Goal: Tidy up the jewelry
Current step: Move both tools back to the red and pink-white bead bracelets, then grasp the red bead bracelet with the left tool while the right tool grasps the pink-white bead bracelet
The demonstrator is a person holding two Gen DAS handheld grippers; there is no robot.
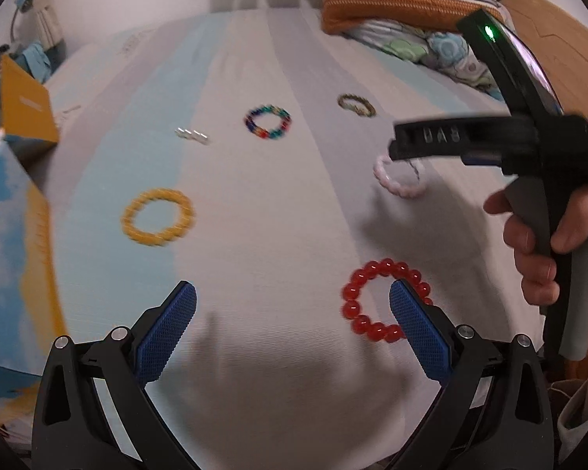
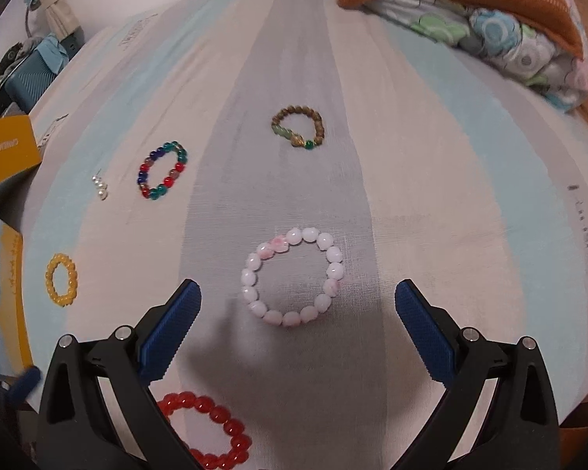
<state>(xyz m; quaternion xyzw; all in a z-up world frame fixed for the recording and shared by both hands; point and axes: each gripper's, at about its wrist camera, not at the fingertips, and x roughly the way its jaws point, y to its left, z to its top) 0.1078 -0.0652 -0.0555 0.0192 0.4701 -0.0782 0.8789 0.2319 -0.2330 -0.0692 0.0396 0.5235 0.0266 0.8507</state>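
Both claws are held above a bed covered in a sheet striped pale blue, cream and grey, and both stand wide open with nothing between their blue pads. The left claw hangs low over the near part of the sheet, with the red bracelet lying flat just by its right-hand finger, which overlaps the ring in the left wrist view. The right claw hovers over the pink-and-white bracelet, which lies on the grey stripe between and a little ahead of its fingertips. Farther up the bed lie the brown bead bracelet with its green stones and the multicoloured bracelet, well apart from each other. A small cluster of pearly beads sits beside the multicoloured one. The yellow bracelet lies near the left edge of the sheet, close to a blue and yellow box. Folded blankets are piled at the far right corner.
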